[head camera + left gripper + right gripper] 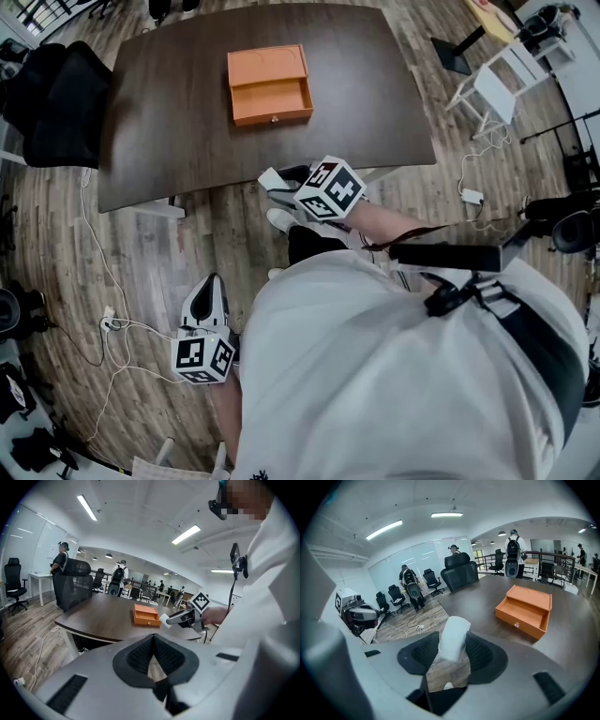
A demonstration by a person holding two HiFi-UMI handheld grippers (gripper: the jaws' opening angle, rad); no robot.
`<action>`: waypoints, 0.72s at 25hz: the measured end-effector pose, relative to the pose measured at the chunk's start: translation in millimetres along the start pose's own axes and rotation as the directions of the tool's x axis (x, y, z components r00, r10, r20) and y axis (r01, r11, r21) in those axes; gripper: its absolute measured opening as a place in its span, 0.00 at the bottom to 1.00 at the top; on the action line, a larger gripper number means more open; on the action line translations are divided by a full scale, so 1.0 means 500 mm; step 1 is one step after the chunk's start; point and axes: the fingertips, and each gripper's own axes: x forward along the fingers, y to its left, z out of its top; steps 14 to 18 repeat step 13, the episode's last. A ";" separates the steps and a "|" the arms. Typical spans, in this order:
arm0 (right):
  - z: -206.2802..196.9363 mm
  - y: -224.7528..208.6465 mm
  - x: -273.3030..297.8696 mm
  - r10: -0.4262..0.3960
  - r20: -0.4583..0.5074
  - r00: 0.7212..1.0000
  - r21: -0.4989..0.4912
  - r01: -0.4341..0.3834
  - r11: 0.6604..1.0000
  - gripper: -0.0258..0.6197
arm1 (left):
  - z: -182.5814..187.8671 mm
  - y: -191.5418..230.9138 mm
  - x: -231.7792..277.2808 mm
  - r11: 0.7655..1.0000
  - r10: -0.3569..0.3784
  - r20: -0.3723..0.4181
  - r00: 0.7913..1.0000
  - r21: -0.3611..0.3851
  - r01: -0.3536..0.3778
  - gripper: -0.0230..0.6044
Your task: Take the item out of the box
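An orange box sits on the dark table with its drawer pulled open, and the drawer looks empty. My right gripper hovers off the table's near edge, shut on a white, soft-looking item. In the right gripper view the white item stands upright between the pads, with the orange box ahead to the right. My left gripper hangs low over the floor at the person's left side. Its jaws meet at the tips with nothing in them. The left gripper view shows the right gripper carrying the white item.
A black office chair stands at the table's left end. White cables and a power strip lie on the wooden floor at the left. A white stand is at the right. Several people stand far off in the room.
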 end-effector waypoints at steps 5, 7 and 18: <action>0.013 -0.030 0.005 -0.005 0.001 1.000 0.015 0.005 1.000 0.32 | 0.019 0.010 0.028 1.000 -0.009 -0.008 1.000 0.004 0.010 0.05; 0.017 -0.043 0.006 -0.008 0.002 1.000 0.019 0.008 1.000 0.32 | 0.027 0.014 0.041 1.000 -0.014 -0.011 1.000 0.007 0.014 0.05; 0.033 -0.095 0.011 -0.010 -0.001 1.000 0.033 0.011 0.999 0.32 | 0.055 0.019 0.089 1.000 -0.023 -0.018 1.000 0.010 0.023 0.05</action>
